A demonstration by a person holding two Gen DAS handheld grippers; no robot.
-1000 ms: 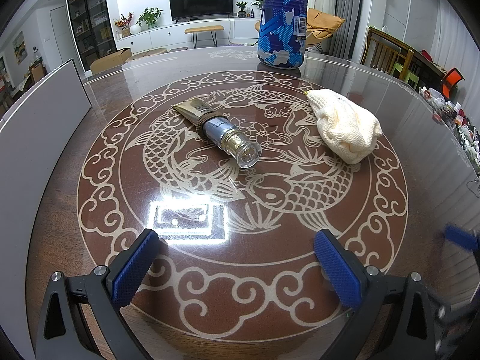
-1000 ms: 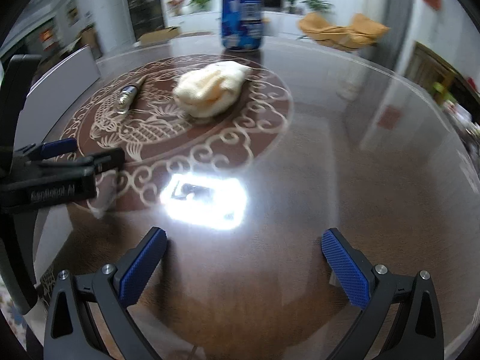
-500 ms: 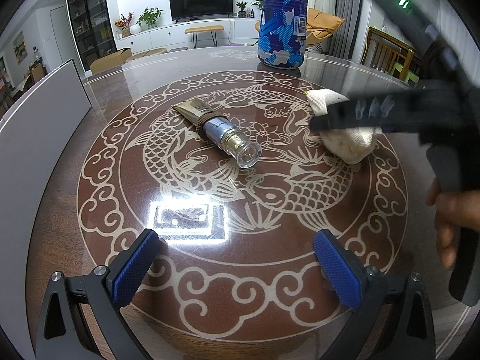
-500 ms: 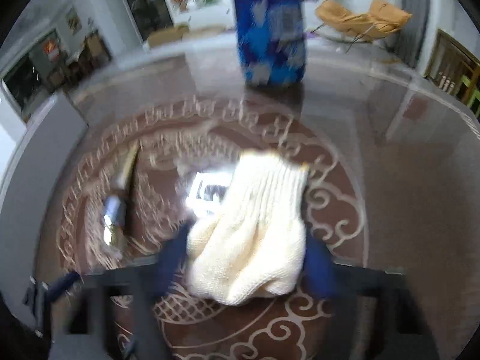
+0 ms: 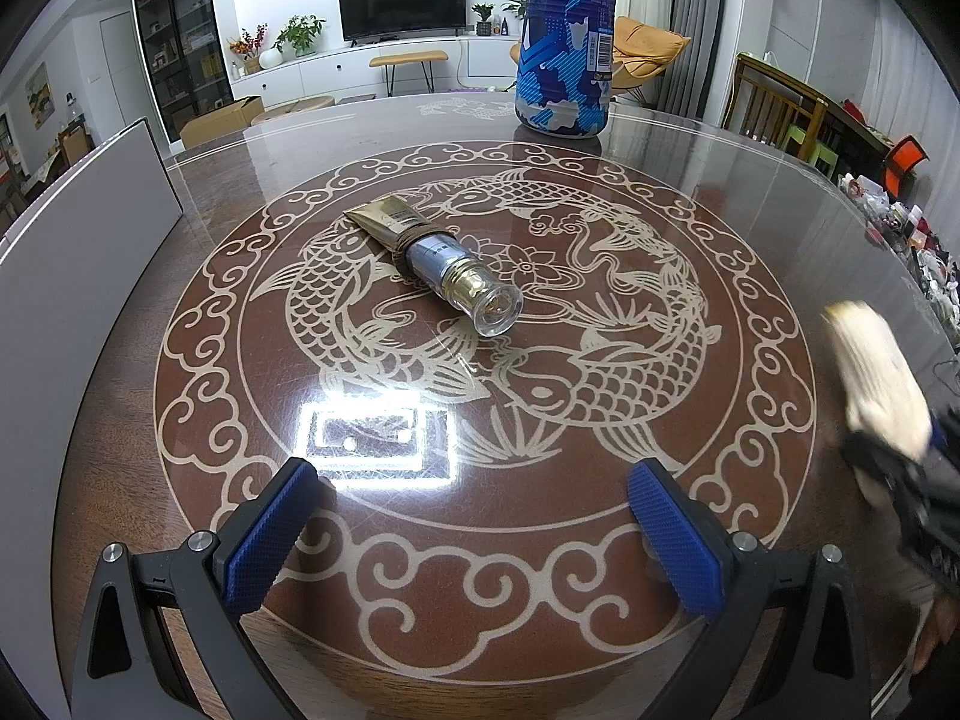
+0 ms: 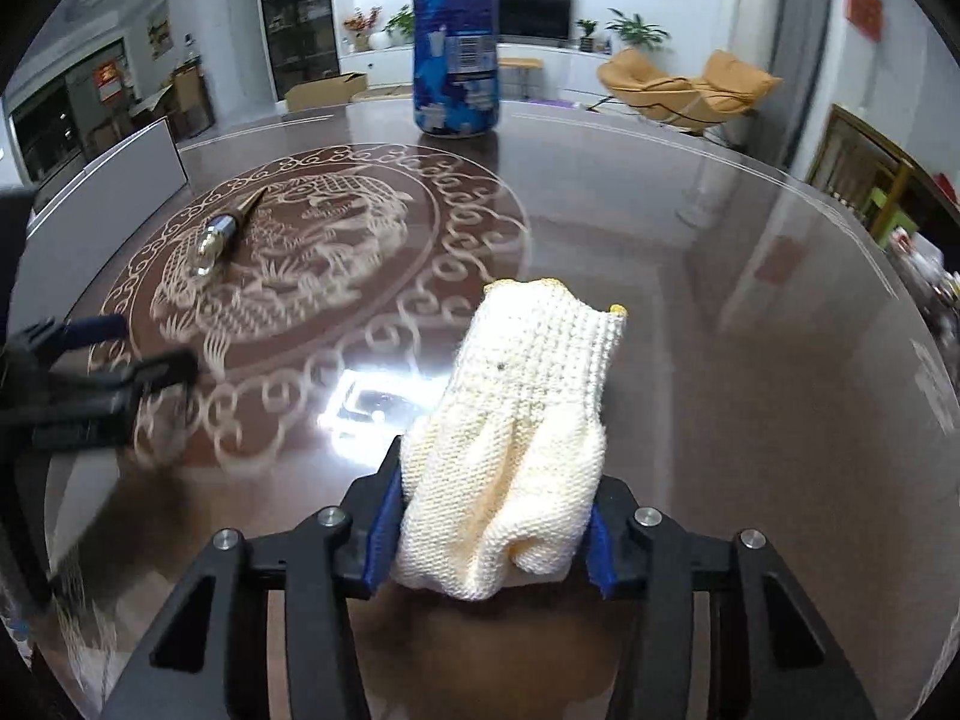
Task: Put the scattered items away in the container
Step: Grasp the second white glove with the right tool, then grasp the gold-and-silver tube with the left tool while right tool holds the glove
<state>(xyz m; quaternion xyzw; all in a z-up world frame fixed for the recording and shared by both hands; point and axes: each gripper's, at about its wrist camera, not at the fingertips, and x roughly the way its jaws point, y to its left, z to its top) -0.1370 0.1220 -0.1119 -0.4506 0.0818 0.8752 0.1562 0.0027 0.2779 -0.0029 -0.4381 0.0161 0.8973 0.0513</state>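
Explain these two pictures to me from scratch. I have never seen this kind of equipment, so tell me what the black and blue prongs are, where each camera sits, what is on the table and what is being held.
There is no robot: a person holds a hand tool with two fingers in each hand. Each tool carries a wide-angle camera looking along its blue-padded fingers, so the prongs at the bottom belong to that tool. In the left tool's view, the left gripper is open and empty above the table. On the table lie a tube on its side and, farther back, a tall blue can standing upright. In the right tool's view, the right gripper is closed on a cream knitted glove. At the far left stands a grey box, perhaps the container.
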